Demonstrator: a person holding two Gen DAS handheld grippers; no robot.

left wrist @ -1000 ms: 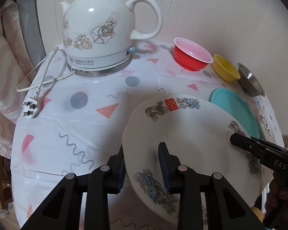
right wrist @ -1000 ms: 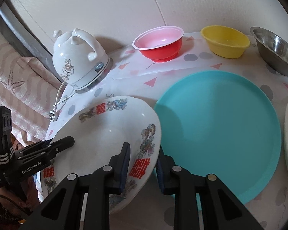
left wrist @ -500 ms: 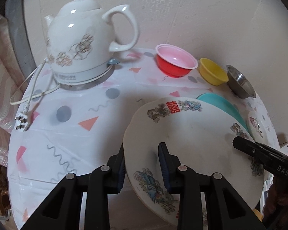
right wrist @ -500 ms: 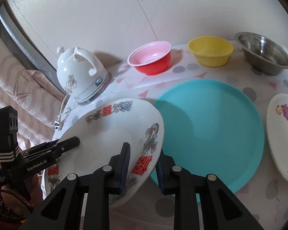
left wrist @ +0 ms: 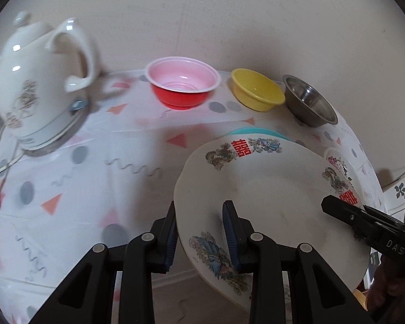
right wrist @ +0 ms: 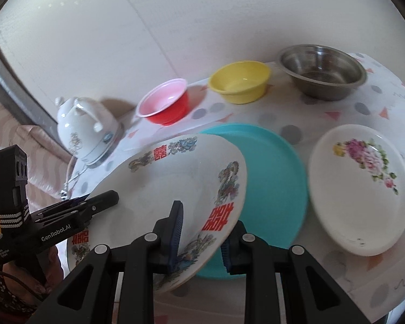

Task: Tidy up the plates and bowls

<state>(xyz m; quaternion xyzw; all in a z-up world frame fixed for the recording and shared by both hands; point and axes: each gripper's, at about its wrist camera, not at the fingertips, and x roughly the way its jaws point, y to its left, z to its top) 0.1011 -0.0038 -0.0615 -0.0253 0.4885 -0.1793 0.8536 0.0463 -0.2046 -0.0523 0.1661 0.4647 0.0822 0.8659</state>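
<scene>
Nearest, the left hand-held gripper (left wrist: 199,232) and the right hand-held gripper (right wrist: 202,237) each pinch one edge of the big dragon plate (right wrist: 175,189). Both are closed on it. The plate is up in the air and tilted, partly over the teal plate (right wrist: 272,178) on the desk (left wrist: 94,162). To do this well, I think both sides should come down together, slowly and level, so the plate lands flat on the teal one. Right of that lies the flower plate (right wrist: 359,197). Far back sit the red bowl (right wrist: 167,105), yellow bowl (right wrist: 240,81) and metal bowl (right wrist: 321,70), with the kettle (left wrist: 37,81) on the left.
</scene>
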